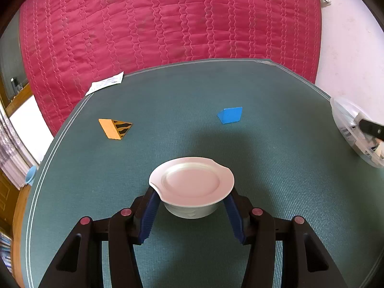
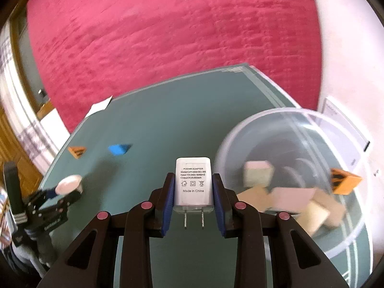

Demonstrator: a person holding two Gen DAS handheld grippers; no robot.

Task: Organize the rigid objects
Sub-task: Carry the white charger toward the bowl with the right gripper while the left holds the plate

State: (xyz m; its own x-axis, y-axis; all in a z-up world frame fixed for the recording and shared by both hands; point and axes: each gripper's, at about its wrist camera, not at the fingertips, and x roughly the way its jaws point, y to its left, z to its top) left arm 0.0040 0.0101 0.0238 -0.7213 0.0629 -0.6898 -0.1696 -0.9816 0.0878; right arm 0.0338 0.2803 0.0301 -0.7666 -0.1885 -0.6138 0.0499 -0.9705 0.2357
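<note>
White power adapter (image 2: 193, 182) clamped between right gripper (image 2: 193, 192) pads

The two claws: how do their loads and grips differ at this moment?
The left claw holds a white dish by its base, fingers spread wide; the right claw is clamped narrowly on a white power adapter. The dish is round with a wide rim; the adapter is a boxy block with printed text and prongs pointing back toward the camera. Both loads are white and sit between blue pads above the green mat.
</note>
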